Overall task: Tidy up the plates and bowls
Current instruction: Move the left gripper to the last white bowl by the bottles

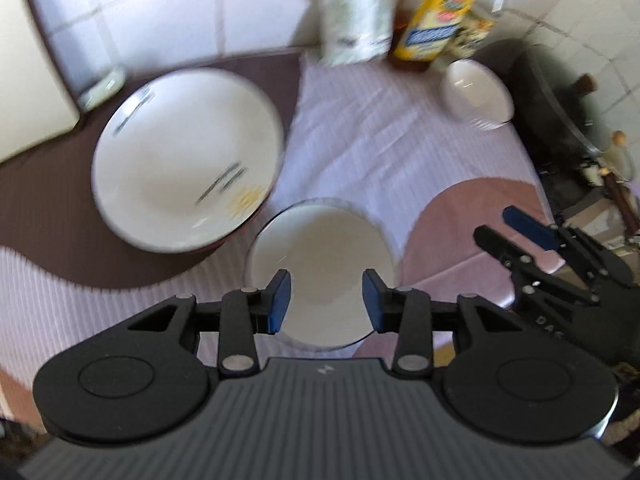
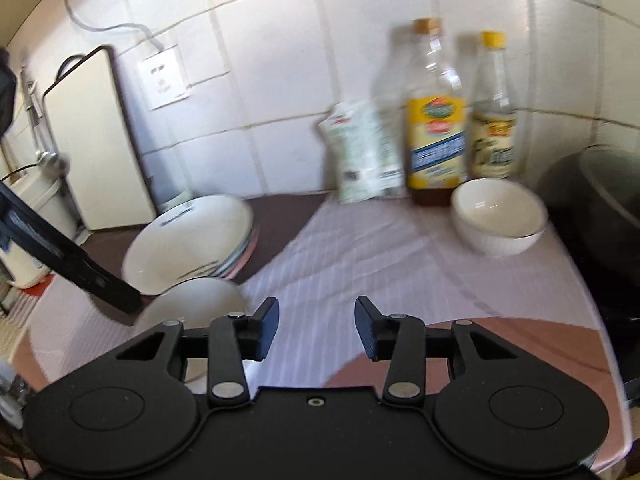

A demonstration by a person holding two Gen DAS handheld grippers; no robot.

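Motion blur softens most of the counter, and the labels on the oil bottle (image 2: 436, 120), the second bottle (image 2: 494, 120) and the white pouch (image 2: 366, 152) by the tiled wall can't be read. The left gripper (image 1: 326, 300) hangs over a small cream plate (image 1: 320, 248), jaws apart, nothing between the pads. Beside it, a large white plate (image 1: 186, 158) with dark and yellow markings tops a stack. The right gripper (image 2: 316, 330) is parted too, empty, above the striped mat (image 2: 360, 256). Stacked white bowls (image 2: 498, 216) sit near the bottles.
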